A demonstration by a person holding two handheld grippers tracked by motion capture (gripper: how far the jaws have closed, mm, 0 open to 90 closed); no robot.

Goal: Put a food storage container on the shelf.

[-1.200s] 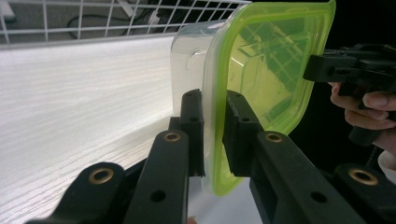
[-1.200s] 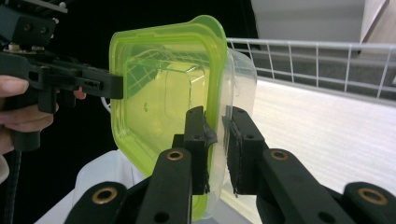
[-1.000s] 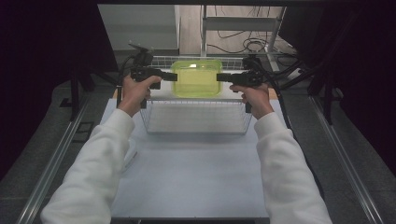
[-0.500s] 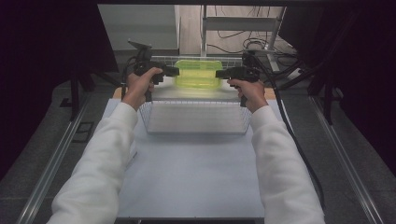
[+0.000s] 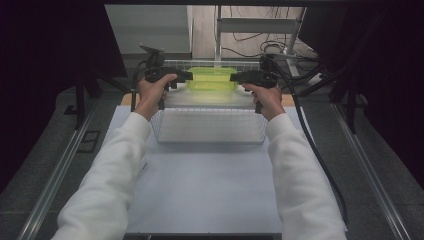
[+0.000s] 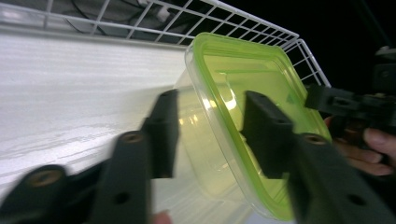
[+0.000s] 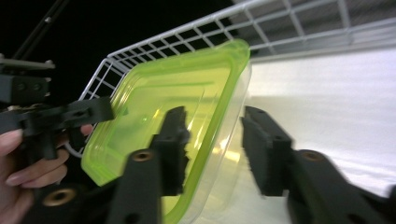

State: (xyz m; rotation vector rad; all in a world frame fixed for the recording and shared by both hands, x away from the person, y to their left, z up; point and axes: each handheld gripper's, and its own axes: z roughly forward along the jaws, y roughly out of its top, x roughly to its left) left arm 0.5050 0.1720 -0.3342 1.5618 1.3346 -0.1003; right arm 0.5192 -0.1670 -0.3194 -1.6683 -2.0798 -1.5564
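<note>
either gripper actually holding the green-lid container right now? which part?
Neither. Both grippers, left gripper and right gripper, have just been opening; each straddles an end rim of the container in the wire basket, pads clear.

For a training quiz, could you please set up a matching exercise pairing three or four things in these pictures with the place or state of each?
Things:
1. green-lidded container
2. wire basket
3. left gripper
4. white sleeves

Places or states:
A. jaws have just been opening, standing apart on either side of the container's rim
B. stands on the pale table top, white, with a grid wall
C. at the far end of the basket, between the two grippers
D. come in from the bottom of the high view

Pairs: 1-C, 2-B, 3-A, 4-D
</note>
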